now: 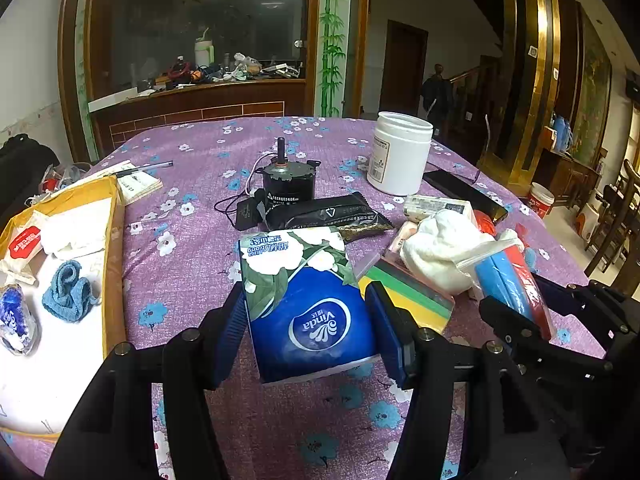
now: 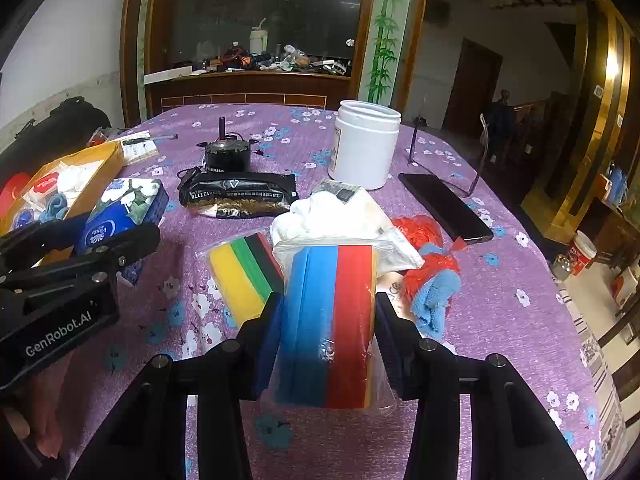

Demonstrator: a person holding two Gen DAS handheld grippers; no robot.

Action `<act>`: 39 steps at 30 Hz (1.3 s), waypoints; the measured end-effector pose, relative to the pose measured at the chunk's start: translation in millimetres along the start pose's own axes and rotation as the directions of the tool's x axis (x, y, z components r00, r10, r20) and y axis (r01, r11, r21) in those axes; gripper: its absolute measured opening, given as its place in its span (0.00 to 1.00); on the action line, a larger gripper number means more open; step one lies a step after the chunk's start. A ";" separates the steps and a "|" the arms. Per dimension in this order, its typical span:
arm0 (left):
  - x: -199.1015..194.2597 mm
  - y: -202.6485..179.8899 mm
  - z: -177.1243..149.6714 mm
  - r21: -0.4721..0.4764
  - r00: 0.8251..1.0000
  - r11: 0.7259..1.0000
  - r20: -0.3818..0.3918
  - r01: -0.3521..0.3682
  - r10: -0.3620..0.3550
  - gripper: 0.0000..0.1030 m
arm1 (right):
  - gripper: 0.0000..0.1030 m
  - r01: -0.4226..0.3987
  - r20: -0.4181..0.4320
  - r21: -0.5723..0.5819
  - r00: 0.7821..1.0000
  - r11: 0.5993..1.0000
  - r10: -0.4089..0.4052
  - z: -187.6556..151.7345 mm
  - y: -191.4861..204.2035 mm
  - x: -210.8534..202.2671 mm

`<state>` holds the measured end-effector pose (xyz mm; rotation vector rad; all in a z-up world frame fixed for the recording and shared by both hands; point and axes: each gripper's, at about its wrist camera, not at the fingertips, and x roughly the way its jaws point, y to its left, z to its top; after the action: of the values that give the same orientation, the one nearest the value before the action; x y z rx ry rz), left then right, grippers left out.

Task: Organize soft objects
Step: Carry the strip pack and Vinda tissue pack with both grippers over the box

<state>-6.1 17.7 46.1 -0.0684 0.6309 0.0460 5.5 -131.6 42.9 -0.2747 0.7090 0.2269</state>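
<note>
Purple flowered tablecloth [image 1: 192, 248] carries our clutter; beside the yellow box [image 1: 114, 248], our left gripper [image 1: 306, 334] clamps the blue tissue pack [image 1: 308, 304], our right gripper [image 2: 326, 338] the bagged blue-and-red sponges [image 2: 332, 312].

A blue floral tissue pack [image 1: 308, 308] is gripped lengthwise, raised off the table. A bagged blue-and-red sponge stack [image 2: 332, 320] is likewise clamped. A yellow-green sponge bag [image 2: 244, 268] lies flat between them.

Bare purple worktop [image 1: 192, 264] lies between my tissue pack [image 1: 308, 304] and the yellow box [image 1: 114, 240]; motor [image 1: 286, 184], white jar [image 1: 400, 152] and black pouch [image 1: 324, 212] block beyond.
</note>
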 end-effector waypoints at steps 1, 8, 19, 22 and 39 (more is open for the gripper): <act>-0.2 0.0 -0.2 0.002 1.000 1.000 0.001 -0.001 0.001 0.56 | 0.45 0.001 0.002 0.000 1.000 1.000 -0.001 0.0 -0.1 -0.5; -1.1 -2.0 -1.1 0.005 1.000 1.000 0.006 -0.001 0.001 0.56 | 0.45 0.011 0.008 0.001 1.000 1.000 -0.011 0.3 -0.2 -1.8; -2.9 -3.0 -0.3 0.010 1.000 1.000 0.014 -0.001 0.001 0.56 | 0.45 0.032 0.033 -0.001 0.999 0.999 -0.032 -0.8 0.4 -7.6; -4.4 -3.1 0.1 0.013 1.000 1.000 0.020 -0.002 0.002 0.56 | 0.45 0.039 0.042 0.000 0.998 0.999 -0.039 -0.9 1.1 -9.7; -22.5 1.0 5.7 0.012 0.998 1.000 0.054 0.007 -0.008 0.56 | 0.45 0.018 0.037 0.009 0.999 1.000 -0.018 -0.8 3.1 -14.0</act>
<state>-21.0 18.6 63.9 -0.0574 0.5766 0.0366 -6.3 -130.4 51.1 -0.2678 0.6704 0.2115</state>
